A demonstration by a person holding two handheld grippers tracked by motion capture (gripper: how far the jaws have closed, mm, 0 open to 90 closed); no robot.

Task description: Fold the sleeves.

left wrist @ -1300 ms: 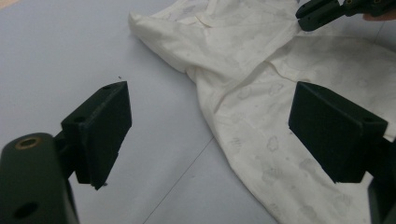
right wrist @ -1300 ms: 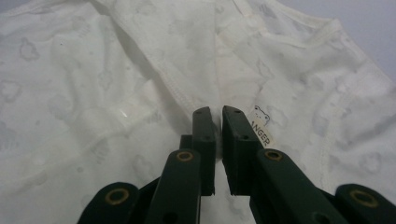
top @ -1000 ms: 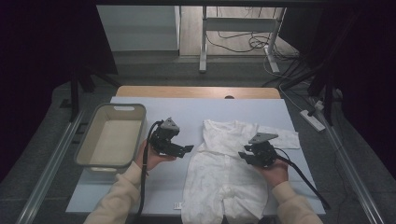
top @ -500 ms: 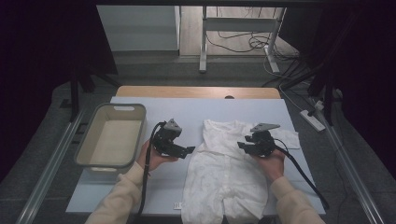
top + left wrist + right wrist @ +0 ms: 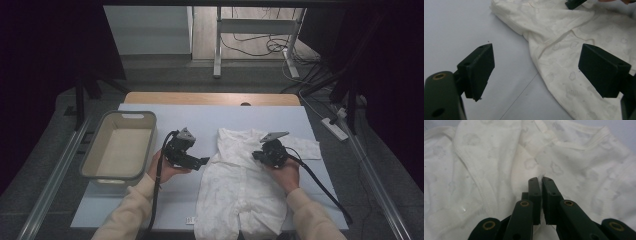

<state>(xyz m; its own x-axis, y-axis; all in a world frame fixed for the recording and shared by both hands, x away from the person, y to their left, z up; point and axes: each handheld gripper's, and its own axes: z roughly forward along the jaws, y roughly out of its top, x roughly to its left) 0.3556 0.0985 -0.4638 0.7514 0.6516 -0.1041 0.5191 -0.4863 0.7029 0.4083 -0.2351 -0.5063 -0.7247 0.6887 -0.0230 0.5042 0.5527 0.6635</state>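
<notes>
Two grippers work our white garment (image 5: 240, 185), spread mid-table: our right gripper (image 5: 541, 182) has moved up and now pinches cloth near the collar — our left gripper (image 5: 536, 72) stays spread beside its edge.

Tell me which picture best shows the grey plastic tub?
The high view: the grey plastic tub sits whole at the table's left, beside the left gripper. The two gripper views look at the white patterned garment instead.
</notes>
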